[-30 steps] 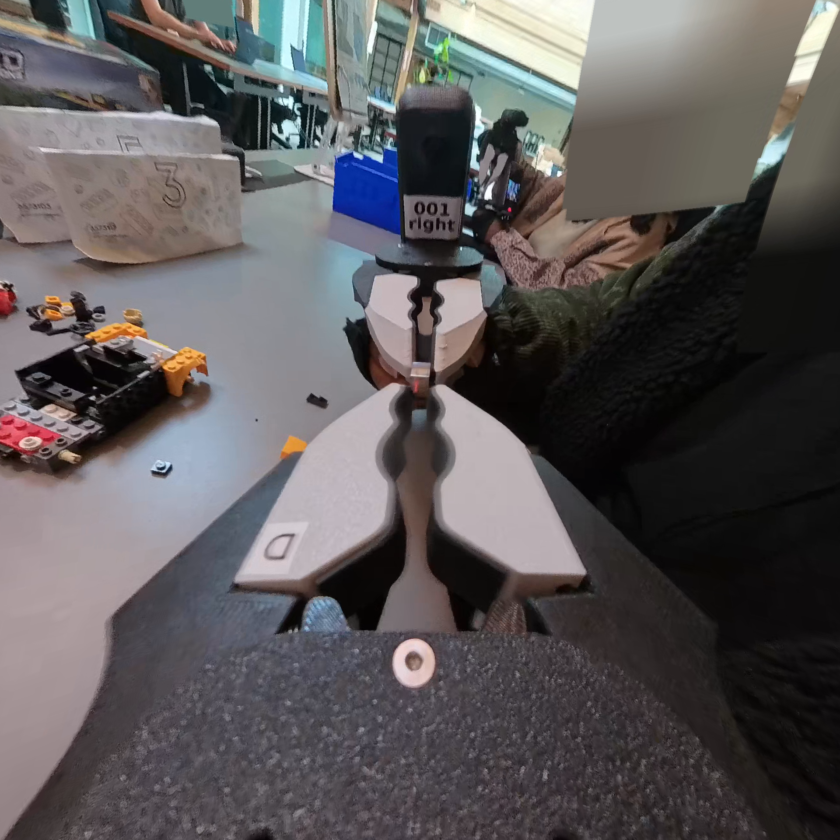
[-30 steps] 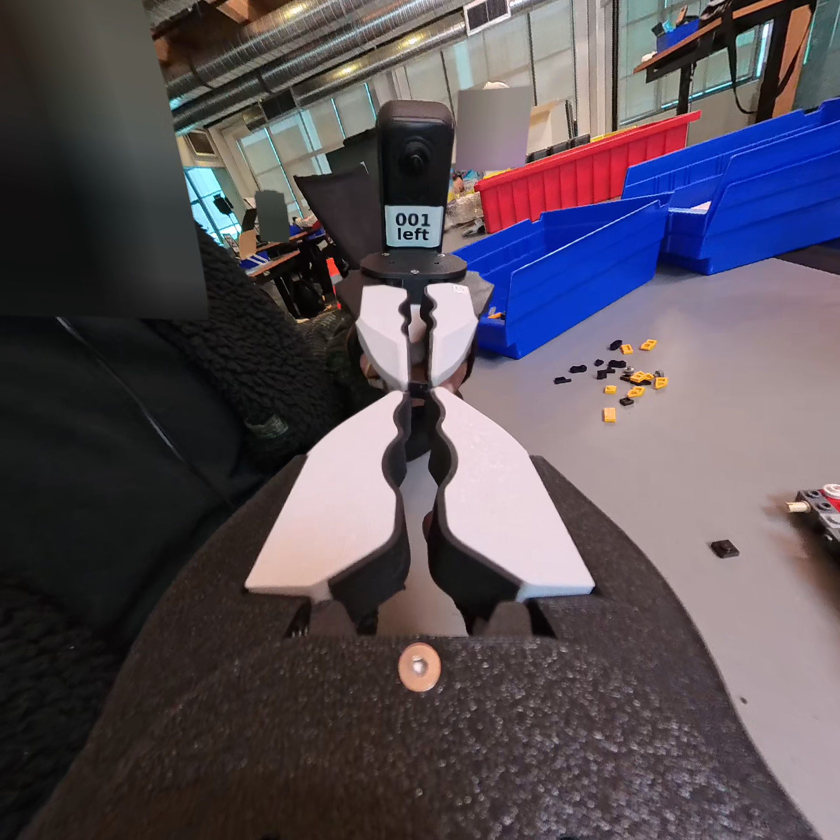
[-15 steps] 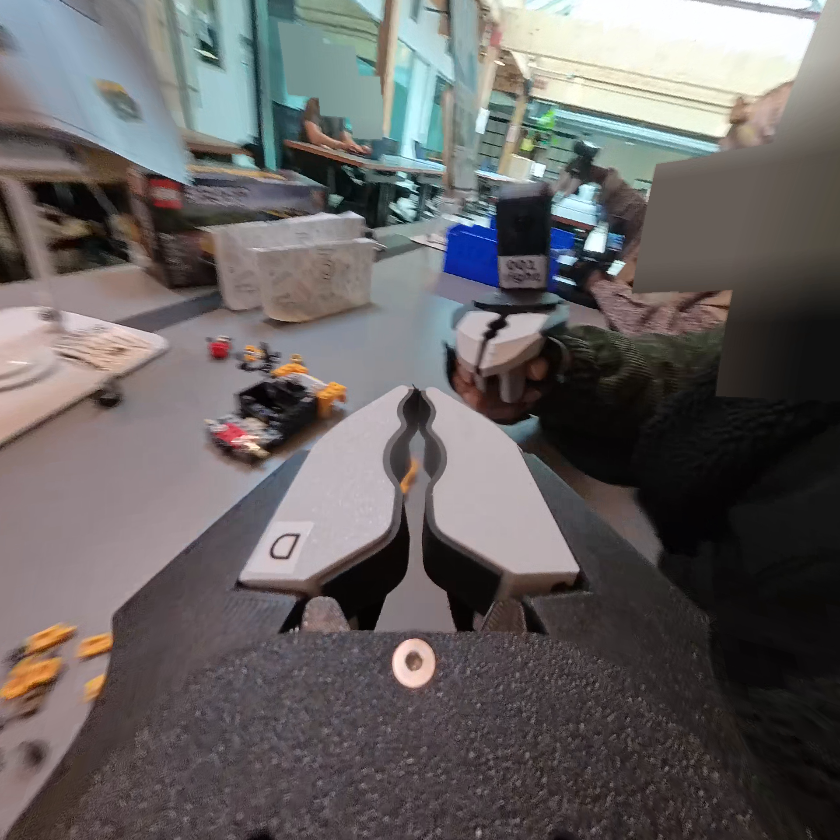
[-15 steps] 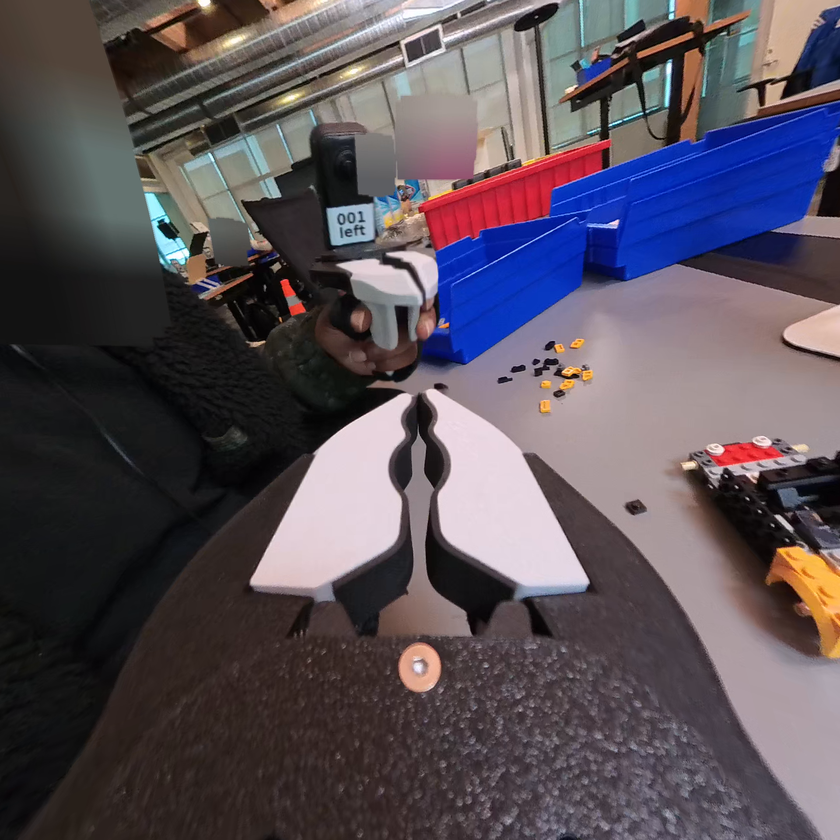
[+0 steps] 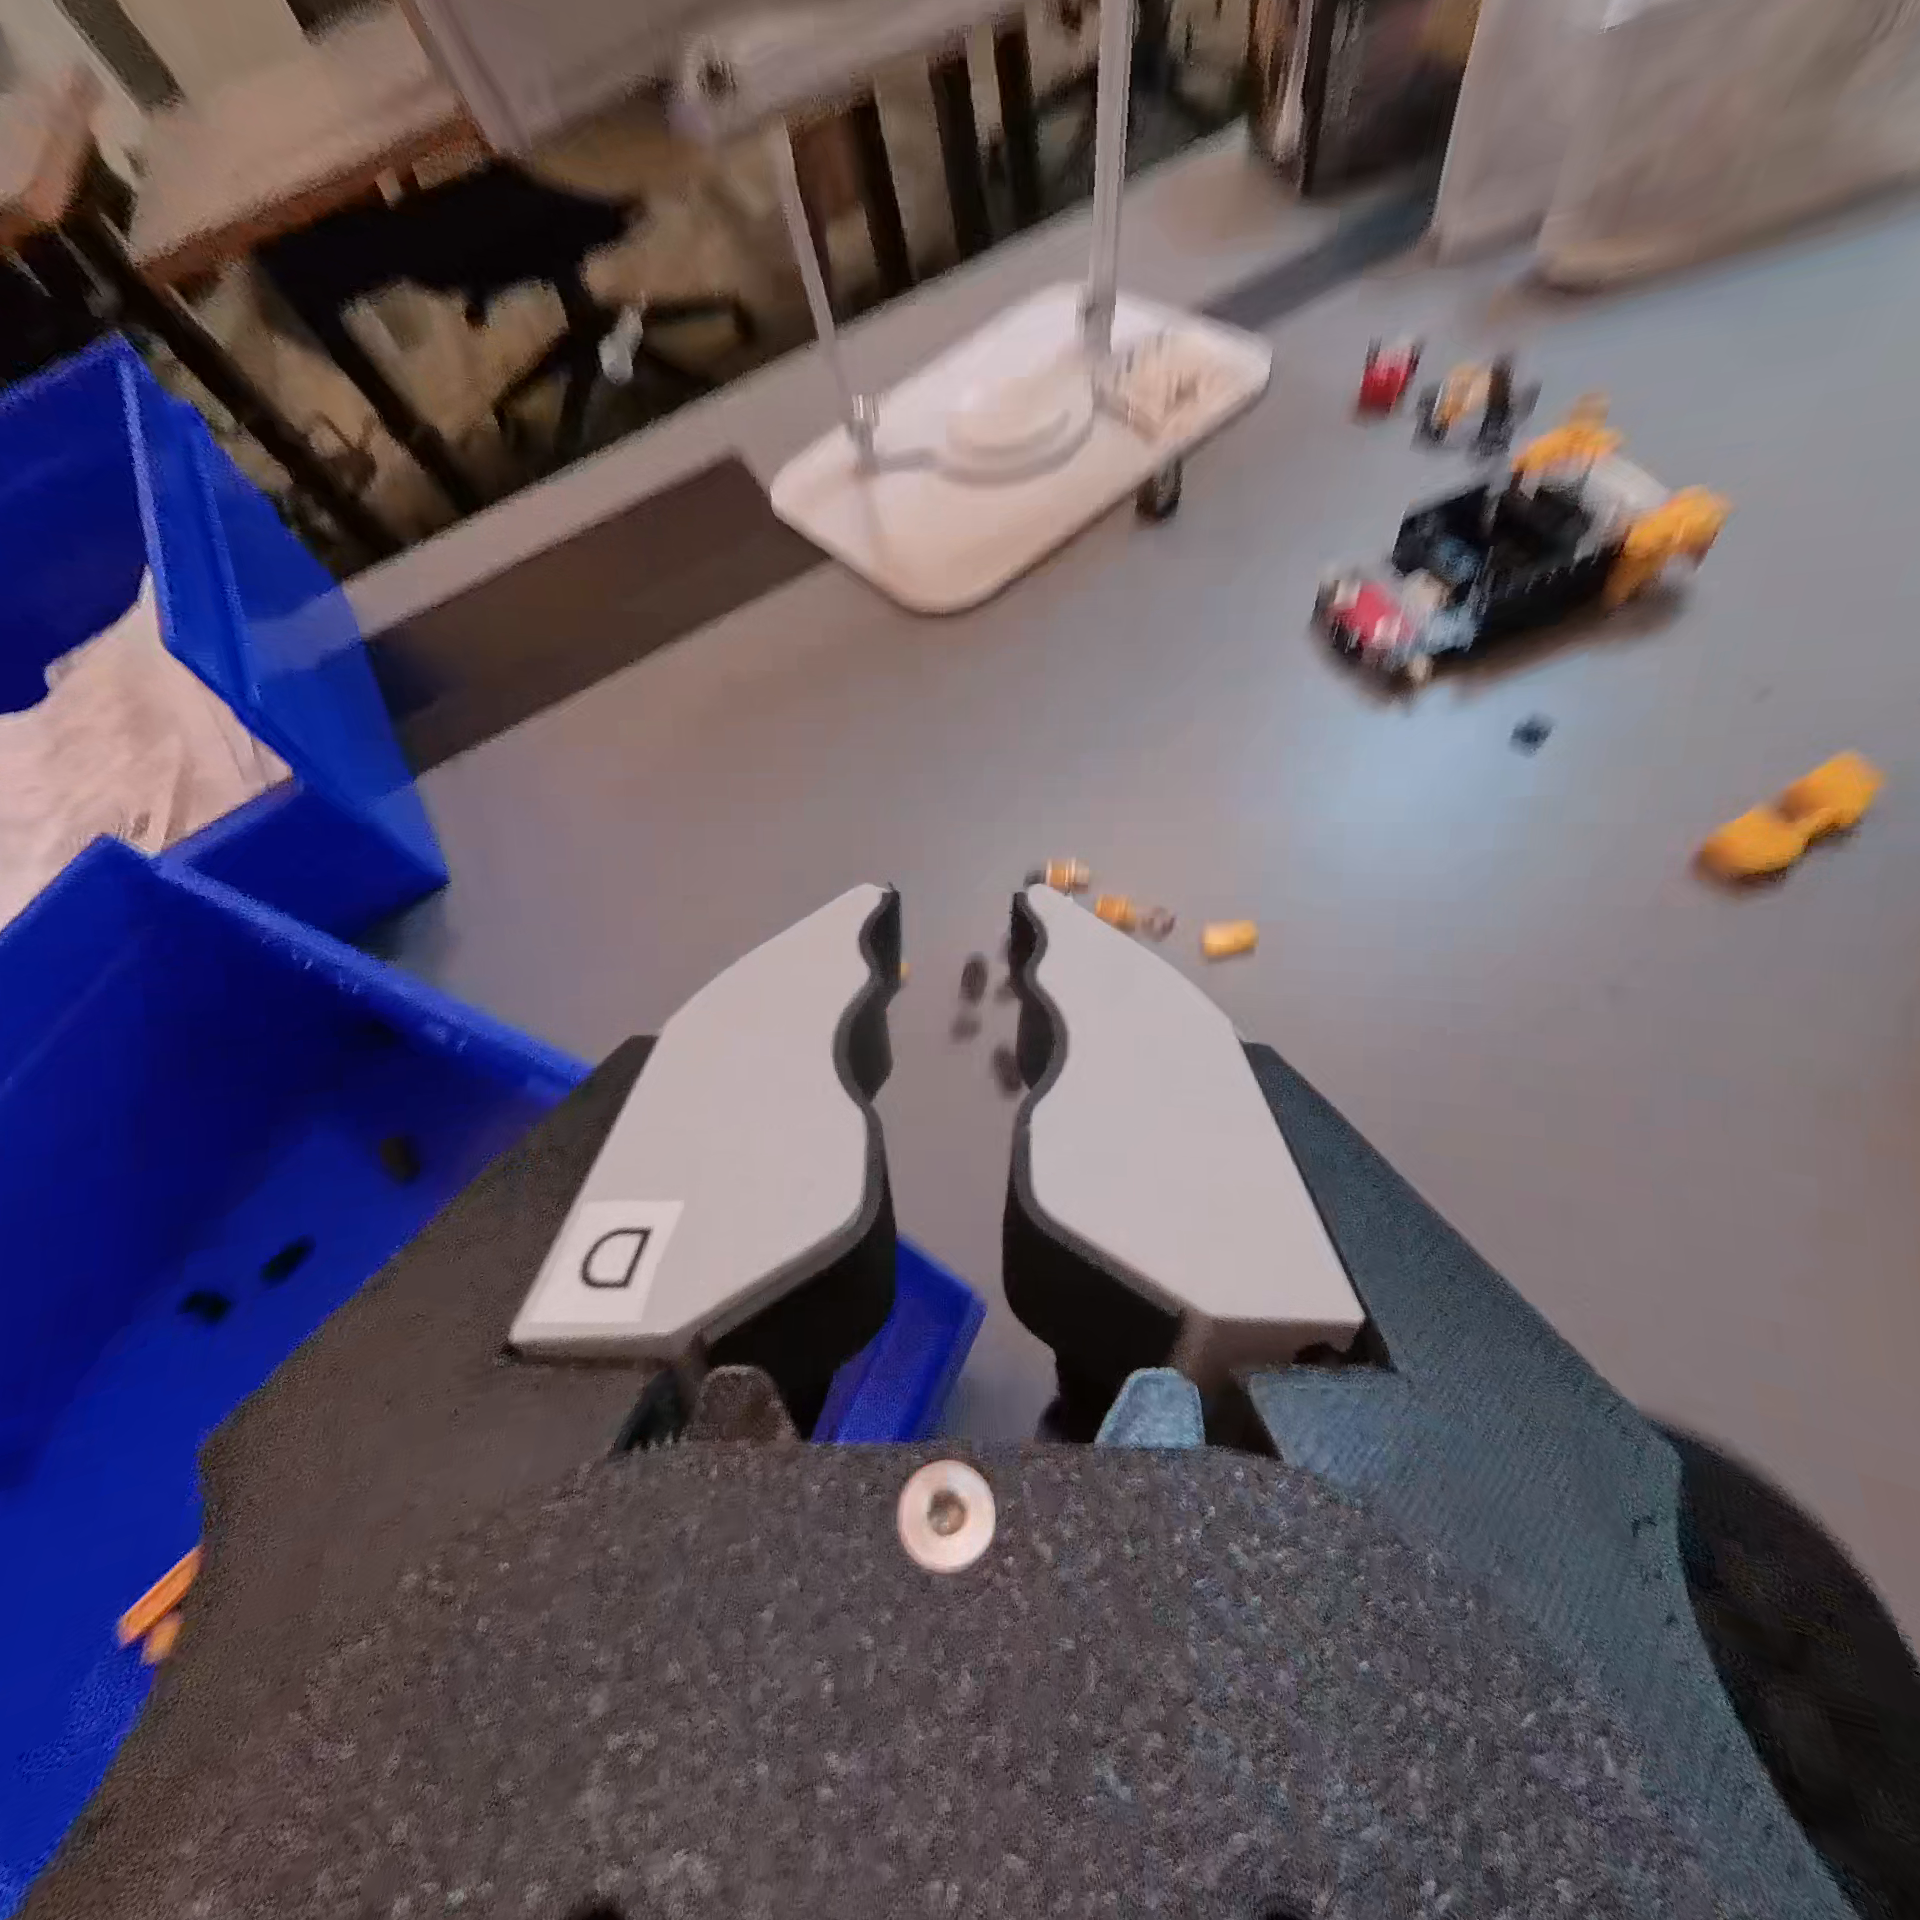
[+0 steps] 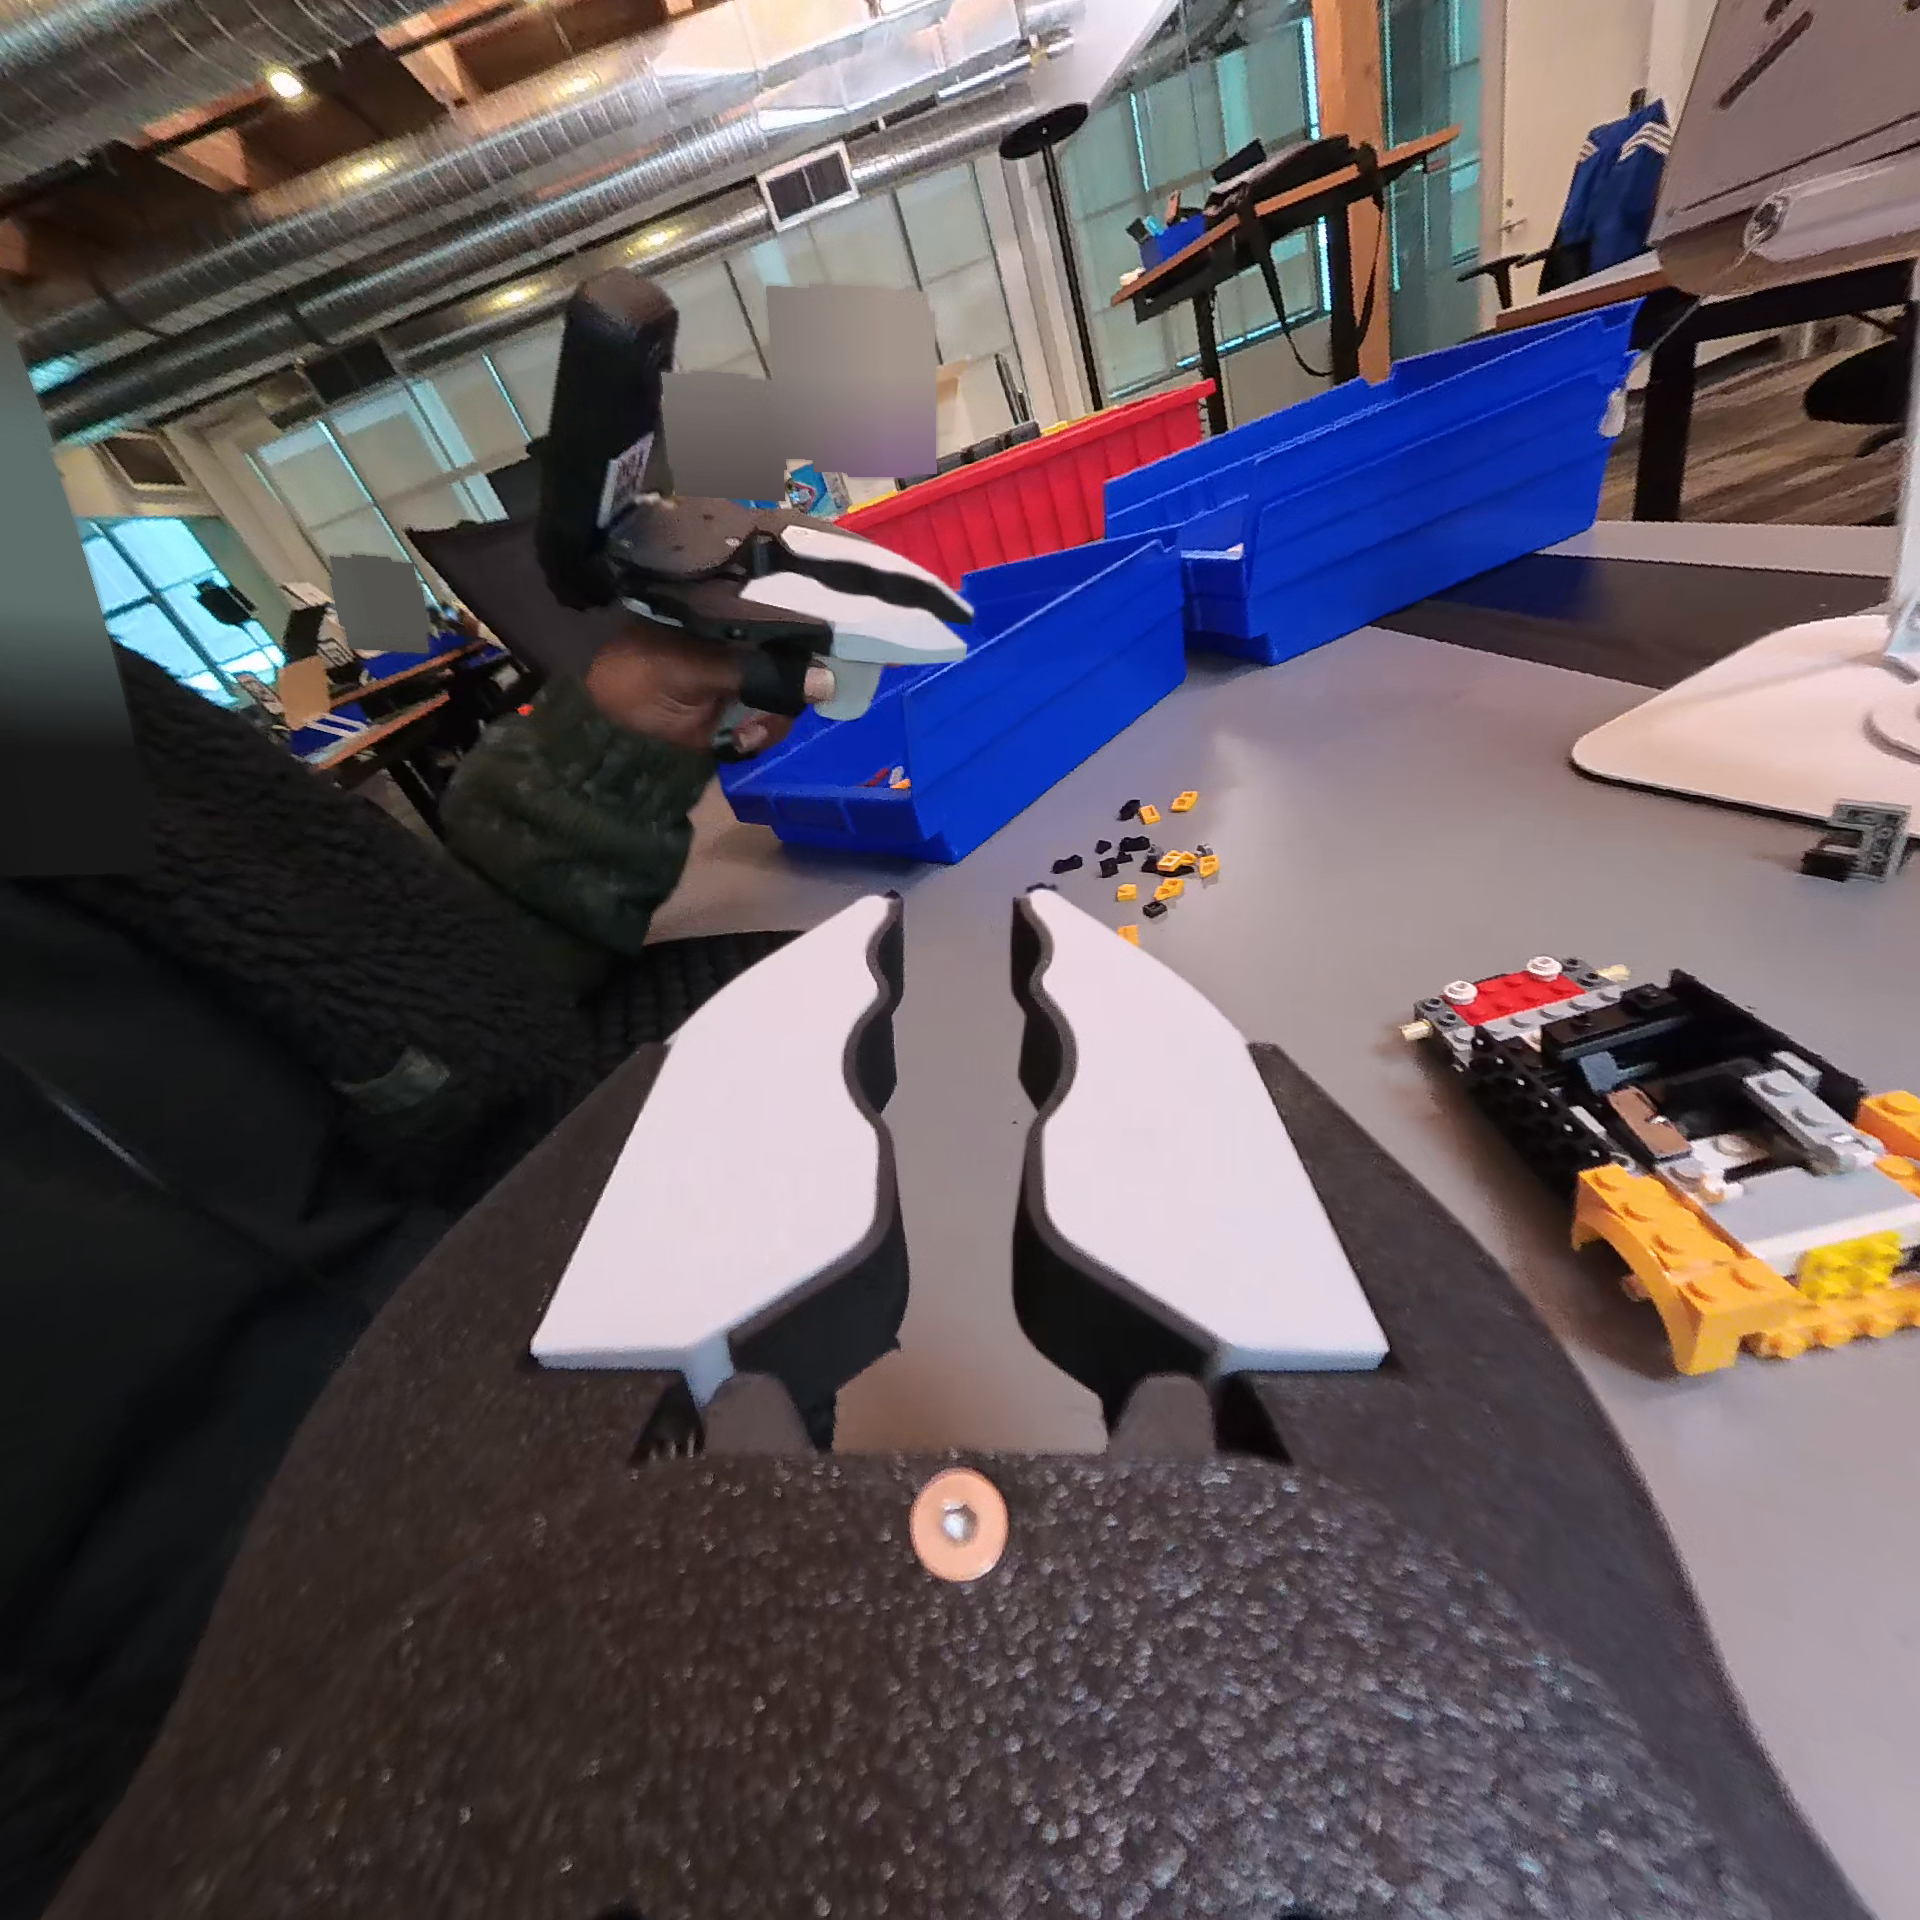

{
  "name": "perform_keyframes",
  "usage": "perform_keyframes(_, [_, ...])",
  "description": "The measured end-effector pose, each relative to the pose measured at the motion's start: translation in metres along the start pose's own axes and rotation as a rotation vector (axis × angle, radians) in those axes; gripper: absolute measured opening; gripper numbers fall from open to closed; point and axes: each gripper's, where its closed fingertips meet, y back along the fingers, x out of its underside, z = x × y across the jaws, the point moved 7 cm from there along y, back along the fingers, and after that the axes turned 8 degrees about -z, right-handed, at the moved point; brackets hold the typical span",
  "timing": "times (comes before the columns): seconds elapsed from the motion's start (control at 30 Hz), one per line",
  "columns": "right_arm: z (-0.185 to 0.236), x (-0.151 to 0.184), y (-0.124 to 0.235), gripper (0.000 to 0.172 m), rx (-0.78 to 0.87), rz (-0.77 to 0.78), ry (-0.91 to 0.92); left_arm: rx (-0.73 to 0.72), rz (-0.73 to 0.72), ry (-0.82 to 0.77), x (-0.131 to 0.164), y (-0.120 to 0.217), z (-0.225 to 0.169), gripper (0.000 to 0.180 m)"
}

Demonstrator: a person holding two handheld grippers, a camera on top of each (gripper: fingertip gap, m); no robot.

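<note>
My left gripper is open and empty. It hangs above a scatter of small orange and black bricks on the grey table, just right of a blue bin. The left wrist view is blurred by motion. My right gripper is open and empty, low over the table's near edge. Its view shows the left gripper held in a hand above the blue bin, with the small bricks beyond my fingertips. A partly built black, orange and red brick car lies to the right, and also shows in the left wrist view.
A white stand base sits at the back of the table, also in the right wrist view. A loose orange curved piece lies right. More blue bins and a red bin stand behind. A person's dark sleeve fills the left. The left gripper's tips are roughly 25 cm from the right gripper's.
Both grippers were shut and pointed tip to tip at each other; they have swung apart and both have opened. The left one has turned toward the blue bin and the small bricks.
</note>
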Motion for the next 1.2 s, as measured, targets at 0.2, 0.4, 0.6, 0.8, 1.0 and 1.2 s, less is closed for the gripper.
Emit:
perform_keyframes(0.2, [0.003,0.001,0.000,0.023,0.004,0.032,0.044,0.199,0.535,-0.038,0.047,0.025,-0.010,0.008])
perform_keyframes(0.4, [0.003,0.003,-0.001,0.023,-0.003,0.042,0.021,0.215,0.704,0.048,0.092,0.024,-0.021,0.027])
perform_keyframes(0.6, [0.001,0.003,0.000,0.021,0.006,0.036,0.005,0.248,0.704,0.123,0.102,0.011,-0.021,0.011])
perform_keyframes(0.8, [-0.001,0.007,-0.002,0.020,0.009,0.057,-0.013,0.291,0.631,0.060,0.096,0.013,-0.025,0.008])
perform_keyframes(1.0, [0.002,0.004,0.000,0.021,0.012,0.040,0.062,0.271,0.297,0.072,0.050,0.026,-0.014,0.008])
perform_keyframes(1.2, [0.000,0.005,0.000,0.043,0.161,0.132,0.317,0.075,0.125,0.092,0.035,0.043,0.021,0.008])
